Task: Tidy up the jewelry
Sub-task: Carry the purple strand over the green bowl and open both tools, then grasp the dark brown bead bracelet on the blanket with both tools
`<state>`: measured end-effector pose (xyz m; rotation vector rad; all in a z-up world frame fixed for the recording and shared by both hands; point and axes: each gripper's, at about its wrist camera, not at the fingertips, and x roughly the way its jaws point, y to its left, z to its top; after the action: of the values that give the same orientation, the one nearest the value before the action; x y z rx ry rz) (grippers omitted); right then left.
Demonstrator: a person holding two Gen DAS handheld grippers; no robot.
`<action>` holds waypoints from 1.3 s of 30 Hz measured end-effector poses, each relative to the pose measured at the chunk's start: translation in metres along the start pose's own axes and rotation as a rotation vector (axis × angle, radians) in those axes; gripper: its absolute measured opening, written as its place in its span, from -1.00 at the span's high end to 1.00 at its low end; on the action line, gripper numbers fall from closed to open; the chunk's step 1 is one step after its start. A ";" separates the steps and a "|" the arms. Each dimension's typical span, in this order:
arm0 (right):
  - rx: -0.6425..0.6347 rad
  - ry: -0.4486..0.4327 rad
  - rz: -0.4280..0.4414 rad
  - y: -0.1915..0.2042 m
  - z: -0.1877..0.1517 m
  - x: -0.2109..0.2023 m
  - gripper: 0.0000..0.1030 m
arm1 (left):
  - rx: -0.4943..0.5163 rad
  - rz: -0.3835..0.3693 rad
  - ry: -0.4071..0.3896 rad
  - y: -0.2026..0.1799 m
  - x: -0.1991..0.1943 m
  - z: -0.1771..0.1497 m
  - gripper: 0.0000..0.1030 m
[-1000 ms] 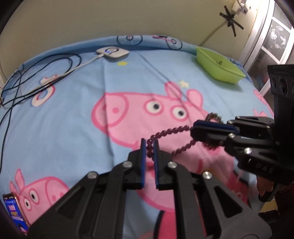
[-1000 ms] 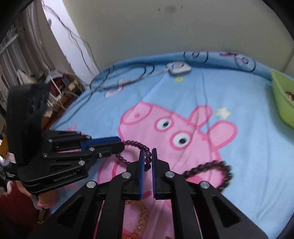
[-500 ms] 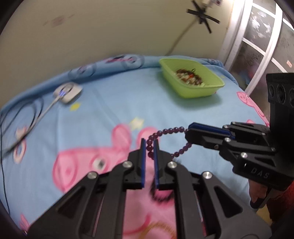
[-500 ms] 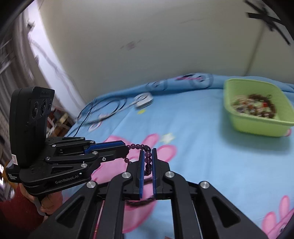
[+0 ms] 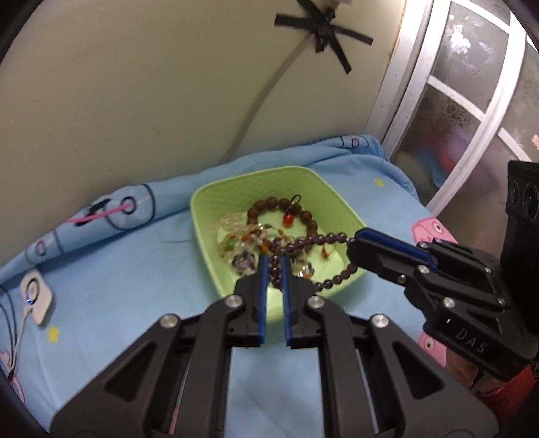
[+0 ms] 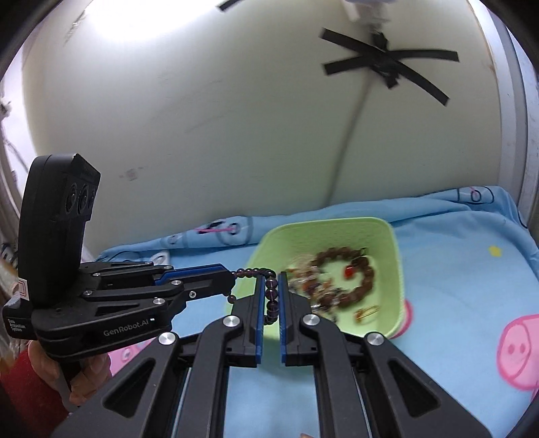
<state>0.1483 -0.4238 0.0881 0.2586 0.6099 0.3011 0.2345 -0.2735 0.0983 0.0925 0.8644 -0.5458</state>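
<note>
A dark purple bead bracelet (image 5: 320, 240) hangs stretched between both grippers above the near rim of a green plastic tray (image 5: 209, 209). My left gripper (image 5: 274, 261) is shut on one side of the loop. My right gripper (image 6: 271, 279) is shut on the other side, and in the left wrist view it comes in from the right (image 5: 353, 242). The same bracelet (image 6: 271, 293) runs between the right gripper's pads, and the left gripper (image 6: 230, 274) enters that view from the left. In the tray lies a brown bead bracelet (image 5: 286, 210) with a red charm, among clear and coloured beads.
The tray (image 6: 390, 242) sits on a blue cartoon-pig bedsheet (image 5: 134, 269) close to a cream wall. A white charger puck (image 5: 35, 298) with cables lies at the left. A window frame (image 5: 471, 101) stands at the right. A cable is taped to the wall (image 5: 323, 32).
Both grippers have carried the purple bracelet across the bed from the pig print toward the green tray and slightly upward. The tray, once far off, now lies directly beneath the fingertips.
</note>
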 end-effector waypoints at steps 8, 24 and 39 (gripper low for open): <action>0.105 0.060 -0.081 -0.036 0.018 0.053 0.77 | -0.061 0.051 0.053 0.020 0.038 0.017 0.59; 0.004 0.081 0.115 0.080 -0.088 -0.011 0.61 | -0.175 0.145 0.030 0.094 -0.089 -0.128 0.58; -0.138 0.236 0.109 0.150 -0.140 0.007 0.61 | -0.241 0.077 0.070 0.102 -0.136 -0.238 0.58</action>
<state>0.0411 -0.2621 0.0226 0.1238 0.8061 0.4812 0.0481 -0.0588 0.0293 -0.0752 0.9845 -0.3647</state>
